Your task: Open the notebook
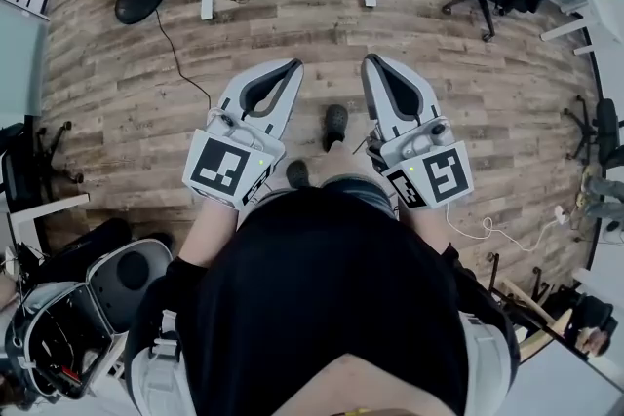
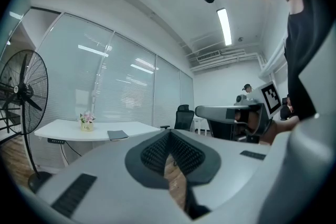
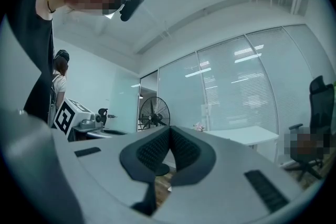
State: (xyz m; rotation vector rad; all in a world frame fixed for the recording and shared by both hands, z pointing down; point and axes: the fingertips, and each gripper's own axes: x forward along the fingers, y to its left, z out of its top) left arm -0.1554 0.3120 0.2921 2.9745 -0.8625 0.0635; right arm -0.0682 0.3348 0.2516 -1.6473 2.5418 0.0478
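A grey notebook [image 2: 117, 135] lies flat on the white bench [image 2: 63, 128], near a small pot of flowers [image 2: 87, 122] on the same bench. Well apart from that bench, the left claw [image 2: 169, 136] and right claw [image 3: 169, 129] are each clenched on nothing.

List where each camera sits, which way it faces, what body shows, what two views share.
Head view: on the person's head, steeply down at the wood floor; shows torso, left gripper, right gripper.
Left gripper view: on that gripper, level along its shut jaws toward desk and notebook; torso at right.
Right gripper view: on that gripper, level along shut jaws toward glass wall; torso at left.
Shared: both gripper views show the fan.
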